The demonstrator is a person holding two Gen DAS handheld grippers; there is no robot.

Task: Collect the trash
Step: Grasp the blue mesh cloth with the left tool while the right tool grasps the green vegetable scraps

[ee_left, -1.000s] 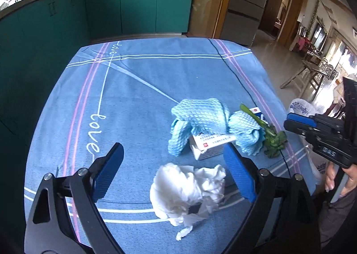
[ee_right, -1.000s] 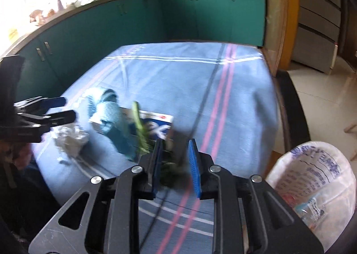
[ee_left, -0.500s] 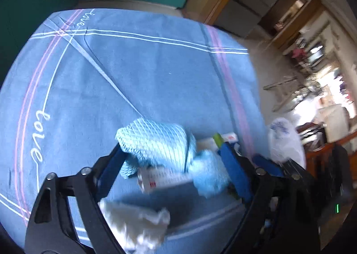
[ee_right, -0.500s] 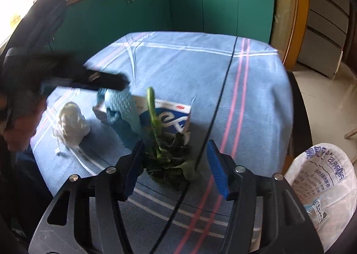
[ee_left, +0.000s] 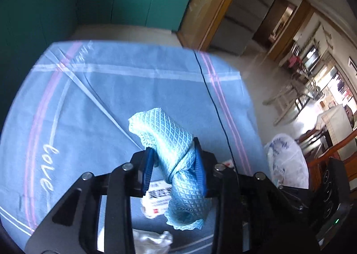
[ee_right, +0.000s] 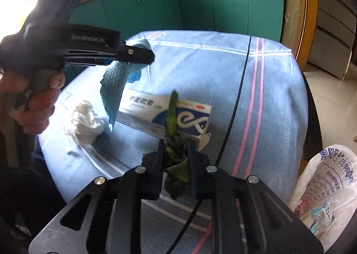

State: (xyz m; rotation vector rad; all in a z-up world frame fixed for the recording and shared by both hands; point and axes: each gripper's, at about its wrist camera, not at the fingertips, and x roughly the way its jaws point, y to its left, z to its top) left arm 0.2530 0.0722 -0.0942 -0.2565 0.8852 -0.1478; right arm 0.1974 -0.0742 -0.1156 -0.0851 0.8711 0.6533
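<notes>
My left gripper (ee_left: 174, 153) is shut on a light blue foam net sleeve (ee_left: 171, 140) and holds it above the table; the sleeve also hangs from it in the right wrist view (ee_right: 116, 84). My right gripper (ee_right: 175, 149) is shut on a green leafy vegetable scrap (ee_right: 176, 164) by the white and blue carton (ee_right: 169, 115). A crumpled white tissue (ee_right: 87, 120) lies left of the carton. The carton (ee_left: 159, 196) and the tissue (ee_left: 151, 240) show below the left gripper.
A white plastic bag (ee_right: 323, 191) with trash hangs off the table's right side; it also shows in the left wrist view (ee_left: 285, 160). The blue tablecloth (ee_right: 200, 62) has a black cable (ee_right: 236, 102) across it. Teal cabinets (ee_right: 200, 6) stand behind.
My left gripper closed on the blue net sleeve and lifted it off the carton. My right gripper closed on the green vegetable scrap.
</notes>
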